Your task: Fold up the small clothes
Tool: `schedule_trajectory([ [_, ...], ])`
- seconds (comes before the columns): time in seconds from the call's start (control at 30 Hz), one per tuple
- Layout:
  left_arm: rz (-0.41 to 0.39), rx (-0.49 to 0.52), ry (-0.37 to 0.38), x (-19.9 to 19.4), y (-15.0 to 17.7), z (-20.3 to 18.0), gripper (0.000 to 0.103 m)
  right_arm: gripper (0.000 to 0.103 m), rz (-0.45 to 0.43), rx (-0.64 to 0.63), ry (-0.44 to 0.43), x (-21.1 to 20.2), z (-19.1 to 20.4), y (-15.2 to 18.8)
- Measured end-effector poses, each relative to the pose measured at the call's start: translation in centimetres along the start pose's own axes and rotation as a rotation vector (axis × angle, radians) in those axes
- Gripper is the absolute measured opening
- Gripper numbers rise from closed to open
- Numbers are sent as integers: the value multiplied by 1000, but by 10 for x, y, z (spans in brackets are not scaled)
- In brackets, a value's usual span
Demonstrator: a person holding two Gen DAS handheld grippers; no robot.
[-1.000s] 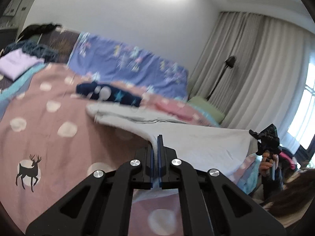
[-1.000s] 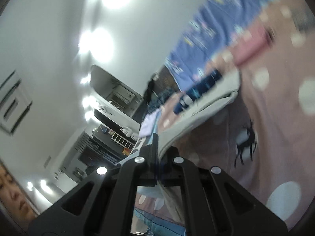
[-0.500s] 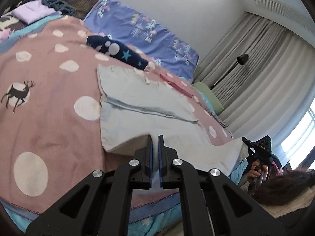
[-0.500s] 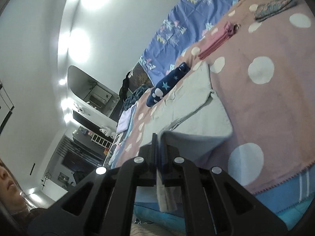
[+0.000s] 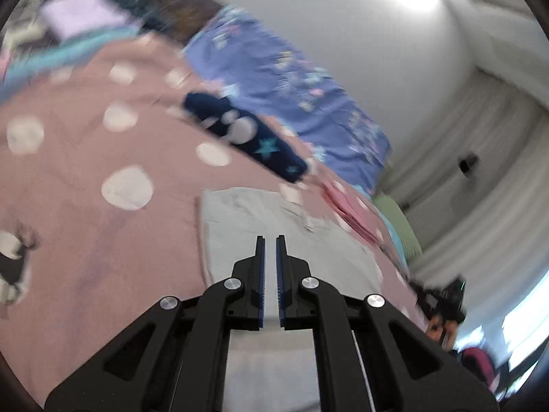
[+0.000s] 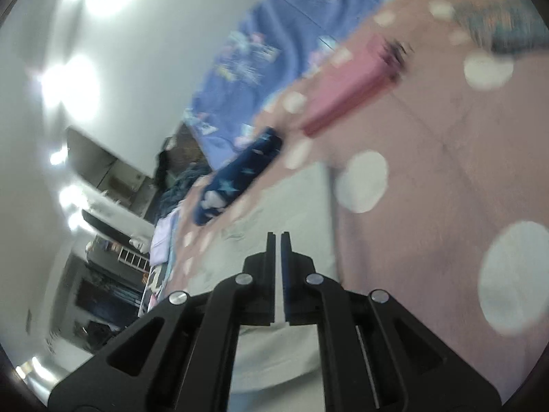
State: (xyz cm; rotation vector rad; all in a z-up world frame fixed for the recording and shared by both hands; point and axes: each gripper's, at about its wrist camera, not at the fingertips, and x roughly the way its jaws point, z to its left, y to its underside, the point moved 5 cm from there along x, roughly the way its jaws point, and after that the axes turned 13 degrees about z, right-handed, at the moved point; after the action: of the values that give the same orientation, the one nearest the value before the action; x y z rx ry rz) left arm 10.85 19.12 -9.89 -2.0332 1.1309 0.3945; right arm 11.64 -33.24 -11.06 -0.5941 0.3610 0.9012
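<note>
- Now the left hand-held gripper hovers over the grey garment, nearly clenched, grasping nothing.
- The right hand-held gripper likewise, on the bed.

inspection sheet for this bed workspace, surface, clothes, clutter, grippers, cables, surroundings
surface: pink polka-dot blanket covering the bed.
job's things: grey garment lying flat ahead of both grippers; navy star-print garment and pink folded garment lie beyond it.
clutter: lilac garment and dark clothes at the far end, blurred.
grippers: left gripper nearly shut with a narrow gap, nothing between the fingers; right gripper the same.
cables: nothing seen.
surroundings: blue patterned bedding, grey curtains, ceiling light, white wall.
</note>
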Motion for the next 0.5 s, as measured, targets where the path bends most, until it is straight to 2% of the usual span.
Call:
schedule_trajectory([
  [0.03,31,-73,-22,16,0,16,3,5,25,40,4,10,-11,-2],
  [0.07,50,-98,-28,23,3,21,2,5,51,86,13,18,-24,1],
  [0.13,88,-68,-49,28,18,21,5,5,71,65,-1,18,-30,9],
  [0.17,97,-43,-72,26,25,20,7,5,72,28,29,12,-30,15],
  [0.2,106,-19,-91,22,33,18,19,5,71,1,57,6,-30,20],
  [0.23,114,-2,-105,18,40,16,37,8,72,-28,82,0,-30,25],
  [0.3,120,26,-152,7,55,15,51,10,101,-71,92,-12,-29,40],
  [0.43,145,52,-207,-6,81,19,52,25,182,-152,113,-10,-19,69],
  [0.5,164,33,-216,-7,92,28,52,26,223,-194,123,-3,-11,84],
])
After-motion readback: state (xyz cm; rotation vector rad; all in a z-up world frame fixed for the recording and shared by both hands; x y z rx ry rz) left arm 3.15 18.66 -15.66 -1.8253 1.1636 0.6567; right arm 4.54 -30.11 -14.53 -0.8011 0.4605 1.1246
